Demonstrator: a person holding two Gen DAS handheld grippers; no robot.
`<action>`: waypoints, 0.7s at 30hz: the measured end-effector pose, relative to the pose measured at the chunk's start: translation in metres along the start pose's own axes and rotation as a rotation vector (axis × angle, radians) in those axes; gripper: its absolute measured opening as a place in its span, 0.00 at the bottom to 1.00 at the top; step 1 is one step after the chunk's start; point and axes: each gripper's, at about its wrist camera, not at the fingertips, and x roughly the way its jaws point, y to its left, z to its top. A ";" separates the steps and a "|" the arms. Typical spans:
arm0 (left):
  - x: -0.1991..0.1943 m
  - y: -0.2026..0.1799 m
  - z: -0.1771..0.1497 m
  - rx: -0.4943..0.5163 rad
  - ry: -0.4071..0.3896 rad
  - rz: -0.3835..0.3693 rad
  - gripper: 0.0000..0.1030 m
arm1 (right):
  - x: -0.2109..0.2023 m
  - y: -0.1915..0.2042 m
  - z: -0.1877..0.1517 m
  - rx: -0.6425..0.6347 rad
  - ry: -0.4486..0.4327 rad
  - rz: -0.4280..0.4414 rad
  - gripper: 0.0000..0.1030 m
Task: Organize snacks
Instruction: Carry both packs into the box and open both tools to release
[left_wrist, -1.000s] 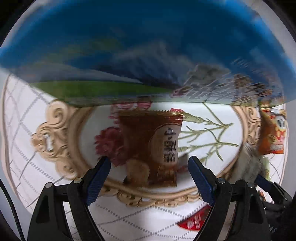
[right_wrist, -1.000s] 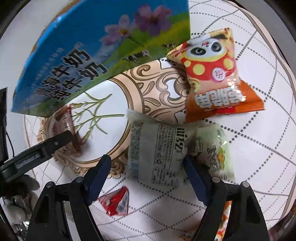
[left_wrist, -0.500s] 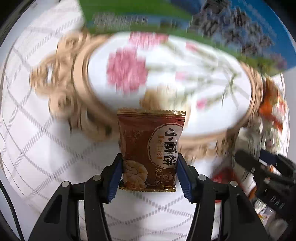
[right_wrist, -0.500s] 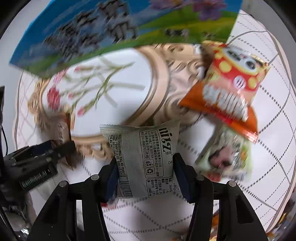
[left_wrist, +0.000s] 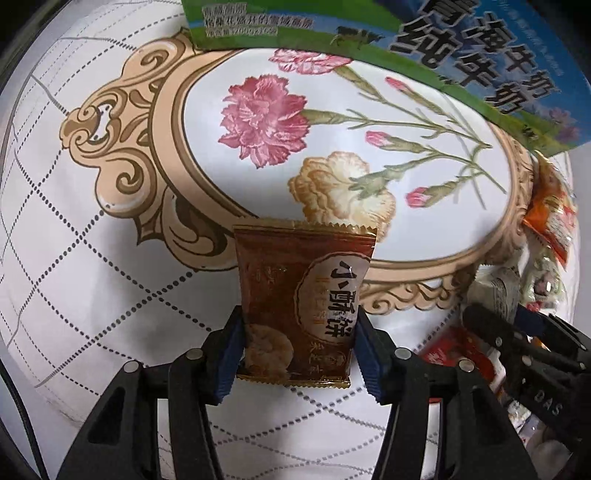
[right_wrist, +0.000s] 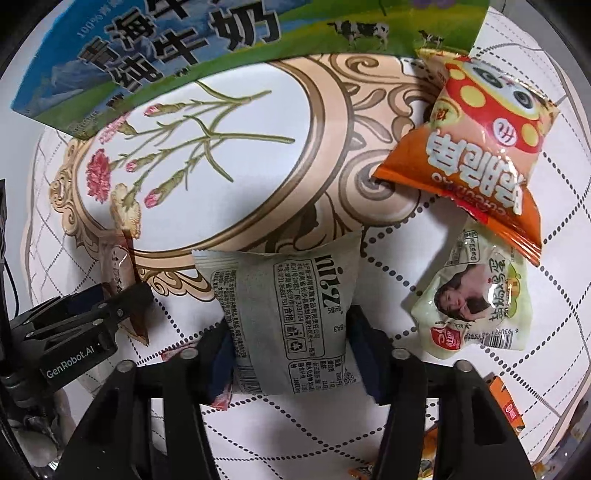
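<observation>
Floral tablecloth; brown packet clamped between left jaws, grey packet between closing right jaws.

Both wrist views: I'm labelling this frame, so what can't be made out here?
- Milk carton: cut off by the top edge in both views.
- Red packet: left view, hidden behind the right gripper.
- Brown snack packet: right view, mostly covered by the left gripper.

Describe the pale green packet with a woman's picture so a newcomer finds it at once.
Start at the blue and green milk carton at the far edge of the flowered tablecloth. Move down its right end to the orange panda snack bag; the pale green packet lies just below it. It alone is translucent and shows a woman's photo.
</observation>
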 end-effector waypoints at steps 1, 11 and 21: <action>-0.009 0.000 -0.003 0.000 -0.011 -0.008 0.51 | -0.004 -0.004 0.006 0.004 -0.003 0.009 0.51; -0.142 -0.023 0.022 0.056 -0.218 -0.157 0.51 | -0.115 0.008 0.030 -0.015 -0.178 0.185 0.50; -0.197 -0.036 0.140 0.109 -0.296 -0.104 0.51 | -0.206 -0.014 0.154 -0.036 -0.362 0.092 0.50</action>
